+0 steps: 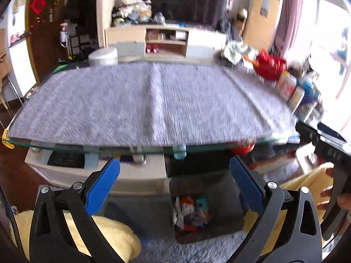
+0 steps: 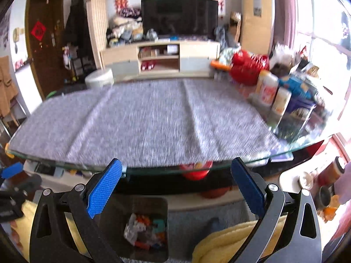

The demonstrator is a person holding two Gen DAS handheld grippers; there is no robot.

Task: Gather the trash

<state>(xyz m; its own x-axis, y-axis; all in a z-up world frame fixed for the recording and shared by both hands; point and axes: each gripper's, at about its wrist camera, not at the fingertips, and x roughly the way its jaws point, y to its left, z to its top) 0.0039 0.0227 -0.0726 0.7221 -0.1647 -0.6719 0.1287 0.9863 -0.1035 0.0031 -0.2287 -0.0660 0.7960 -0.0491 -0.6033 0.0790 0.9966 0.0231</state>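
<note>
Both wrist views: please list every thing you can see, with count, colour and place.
table: one, glass top, centre of both views
cloth: one, grey, spread over the table top
bin: one, dark, on the floor below the table's near edge
trash: mixed pile, count unclear, inside the bin
red bag: one, at the far right corner of the table
bottles and boxes: several, blurred, along the table's right side
television: one, black, on the cabinet behind
yellow blanket: one, near the camera
left gripper: blue pads, open, empty
right gripper: blue pads, open, empty
</note>
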